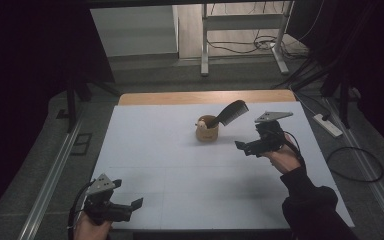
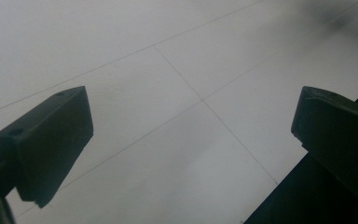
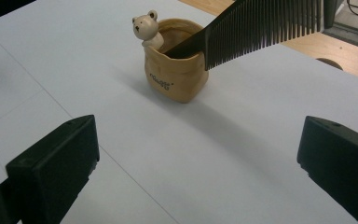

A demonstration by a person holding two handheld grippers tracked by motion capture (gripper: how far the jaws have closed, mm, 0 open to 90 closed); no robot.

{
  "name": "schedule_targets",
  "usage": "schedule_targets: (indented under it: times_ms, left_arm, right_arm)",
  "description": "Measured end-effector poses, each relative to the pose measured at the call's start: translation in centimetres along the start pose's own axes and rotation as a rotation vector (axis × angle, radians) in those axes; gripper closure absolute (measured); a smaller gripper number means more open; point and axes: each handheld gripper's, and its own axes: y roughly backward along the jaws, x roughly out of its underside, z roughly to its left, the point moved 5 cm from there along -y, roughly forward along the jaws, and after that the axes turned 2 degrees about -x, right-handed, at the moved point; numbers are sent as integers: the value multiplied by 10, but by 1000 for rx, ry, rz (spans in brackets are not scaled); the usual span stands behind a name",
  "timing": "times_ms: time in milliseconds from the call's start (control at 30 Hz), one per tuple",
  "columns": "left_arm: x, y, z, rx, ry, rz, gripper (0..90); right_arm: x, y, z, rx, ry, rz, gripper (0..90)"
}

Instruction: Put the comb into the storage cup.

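The comb (image 1: 230, 113) leaned handle-down in the bear cup (image 1: 207, 129) mid-tabletop (image 1: 180, 175), near the right tongs (image 1: 246, 147). Both tongs, left (image 1: 130, 207) too, were wide open and empty. The comb looked light, stiff and slick; best gripped along its spine.

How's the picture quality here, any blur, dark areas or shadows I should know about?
High view: dim, with black surroundings; the white table is evenly lit. Left gripper view: the far tabletop is hazy and soft. Right gripper view: the bear cup and black comb are fairly sharp, casting a soft shadow toward the camera's right.
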Motion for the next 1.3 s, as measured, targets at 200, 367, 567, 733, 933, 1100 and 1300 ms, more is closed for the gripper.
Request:
schedule_targets:
  times_ms: [200,367,567,733,933,1100,1300]
  left_arm:
    - [0,0,0,0,3,-2,0]
    - [0,0,0,1,2,-2,0]
    - [0,0,0,3,5,-4,0]
    - [0,1,0,4,3,-7,0]
    - [1,1,0,10,5,-10,0]
    - [1,2,0,17,4,-16,0]
    - [0,2,1,17,9,-16,0]
  right_arm:
    - [3,2,2,8,7,0,0]
    - [6,4,3,3,9,8,0]
    - [10,6,7,-4,0,22,0]
    - [12,10,12,-7,-2,18,0]
    - [14,17,19,-10,12,6,0]
    - [16,21,22,-5,22,-6,0]
    - [22,27,25,-16,29,-6,0]
